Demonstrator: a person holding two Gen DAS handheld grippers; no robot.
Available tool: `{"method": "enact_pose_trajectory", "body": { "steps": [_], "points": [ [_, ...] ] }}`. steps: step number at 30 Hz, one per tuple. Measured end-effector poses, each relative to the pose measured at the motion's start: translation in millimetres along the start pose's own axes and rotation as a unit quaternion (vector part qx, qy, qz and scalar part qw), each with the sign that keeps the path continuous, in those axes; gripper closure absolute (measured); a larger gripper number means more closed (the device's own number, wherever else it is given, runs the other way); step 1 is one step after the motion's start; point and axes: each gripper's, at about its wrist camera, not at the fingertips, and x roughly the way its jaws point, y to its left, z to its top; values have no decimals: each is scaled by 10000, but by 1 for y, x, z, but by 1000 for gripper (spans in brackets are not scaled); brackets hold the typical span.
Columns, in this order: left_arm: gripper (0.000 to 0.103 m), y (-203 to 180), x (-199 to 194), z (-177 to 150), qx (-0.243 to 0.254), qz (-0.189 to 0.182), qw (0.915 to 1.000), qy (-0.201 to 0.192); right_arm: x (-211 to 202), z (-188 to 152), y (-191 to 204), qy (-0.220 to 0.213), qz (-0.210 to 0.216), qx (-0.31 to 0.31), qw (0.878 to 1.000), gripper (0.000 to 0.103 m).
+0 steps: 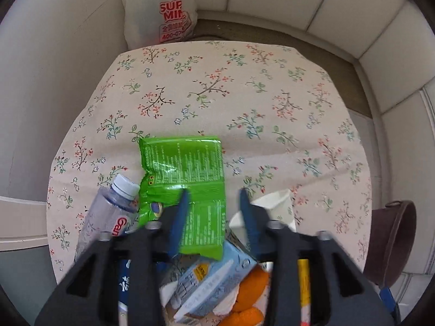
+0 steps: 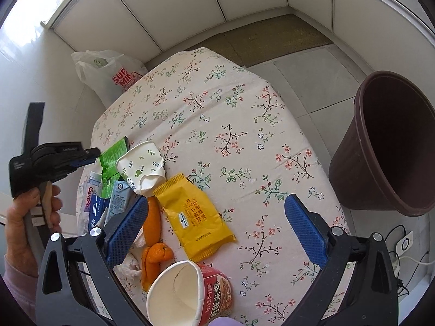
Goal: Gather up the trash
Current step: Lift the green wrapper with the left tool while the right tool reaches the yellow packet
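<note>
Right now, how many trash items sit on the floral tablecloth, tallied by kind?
Wrappers: 2, the green wrapper and the yellow wrapper
Cups: 2, the crumpled paper cup and the noodle cup
Bottles: 1, the plastic bottle
Cartons: 1, the blue carton
Orange peel: 2 pieces
Total: 8; the dark blue packet and crumpled tissue are too hidden to count.

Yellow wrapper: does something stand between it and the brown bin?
Nothing visible does. From the yellow wrapper to the brown bin lies only bare tablecloth, then the table's edge. The right gripper, open, hangs above that stretch.
</note>
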Motion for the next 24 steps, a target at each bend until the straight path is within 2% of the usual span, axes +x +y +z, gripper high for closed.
{"method": "enact_pose_trajectory", "body": {
  "steps": [1, 3, 7, 8, 11, 15, 16, 20, 22, 24],
  "points": [
    [30, 1, 6, 7, -21, 182, 9998, -119, -1, 0, 1, -12, -10, -27, 10000, 7],
    [30, 4, 19, 22, 17, 456, 9987, -212, -1, 2, 1, -34, -39, -76, 10000, 7],
    [29, 24, 51, 48, -237, 621, 9970, 387, 3, 7, 0, 11, -36, -93, 9999, 7],
    [29, 34, 55, 53, -414, 586, 9966, 414, 5, 8, 0, 37, -43, -97, 9999, 7],
    [21, 66, 68, 60, -909, 162, 9937, 633, 10, 9, 0, 96, -67, -118, 9999, 7],
    [18, 84, 97, 51, -1100, -369, 9876, 1054, 18, 9, 4, 178, -73, -161, 9997, 7],
    [17, 81, 101, 48, -1041, -489, 9879, 1043, 20, 9, 6, 210, -91, -171, 9996, 7],
    [17, 48, 100, 39, -303, -226, 9958, 839, 28, 5, 12, 307, -155, -272, 9990, 7],
    [28, 33, 95, 35, -78, -214, 9970, 744, 28, 4, 14, 297, -186, -310, 9989, 7],
    [51, 26, 89, 33, -47, -314, 9974, 653, 27, 4, 14, 287, -192, -308, 9989, 7]
  ]
}}
